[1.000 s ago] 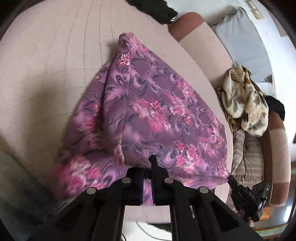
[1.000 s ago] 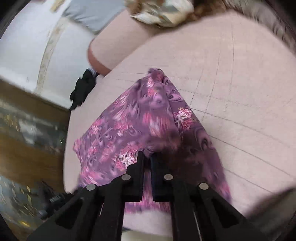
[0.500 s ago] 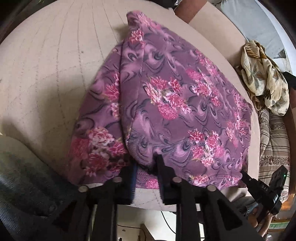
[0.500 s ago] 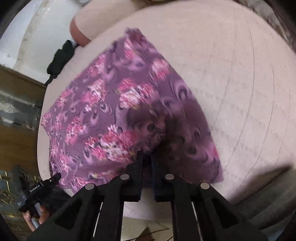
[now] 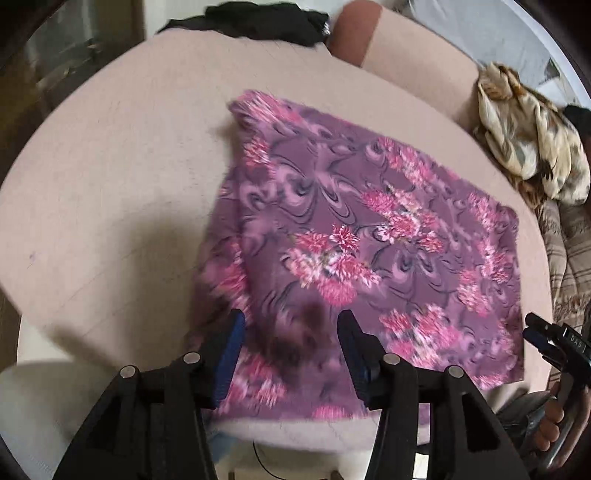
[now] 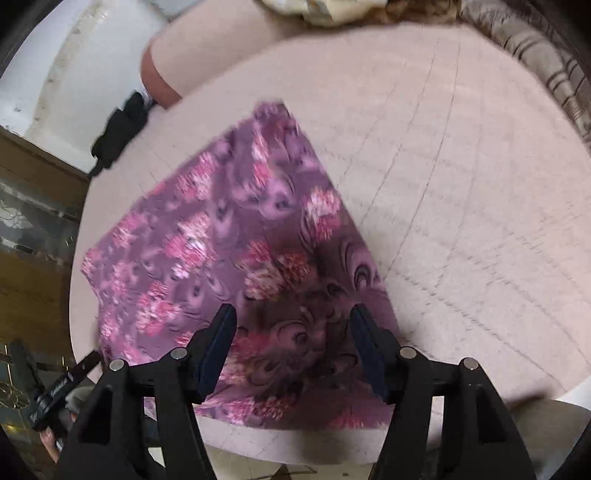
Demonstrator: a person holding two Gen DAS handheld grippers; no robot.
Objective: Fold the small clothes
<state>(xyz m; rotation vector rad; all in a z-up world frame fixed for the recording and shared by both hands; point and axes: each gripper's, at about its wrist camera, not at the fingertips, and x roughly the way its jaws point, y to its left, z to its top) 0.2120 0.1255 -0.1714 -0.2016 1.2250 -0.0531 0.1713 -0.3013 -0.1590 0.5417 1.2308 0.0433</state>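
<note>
A purple garment with pink flowers [image 5: 369, 240] lies flat and folded on the beige quilted cushion [image 5: 122, 177]; it also shows in the right wrist view [image 6: 236, 258]. My left gripper [image 5: 290, 332] is open and empty just above the garment's near edge. My right gripper [image 6: 291, 328] is open and empty above the near edge at the other side. Each gripper shows at the edge of the other's view: the right one [image 5: 554, 347] and the left one [image 6: 62, 384].
A crumpled cream patterned cloth [image 5: 532, 136] lies on the sofa back at the right. A black garment [image 5: 258, 22] lies at the far edge, also in the right wrist view [image 6: 118, 129]. A striped blanket [image 6: 546, 62] lies beside the cushion.
Both grippers were shut on the garment's edge and held it up. They lowered it flat onto the cushion, opened and let go, and drew back a little.
</note>
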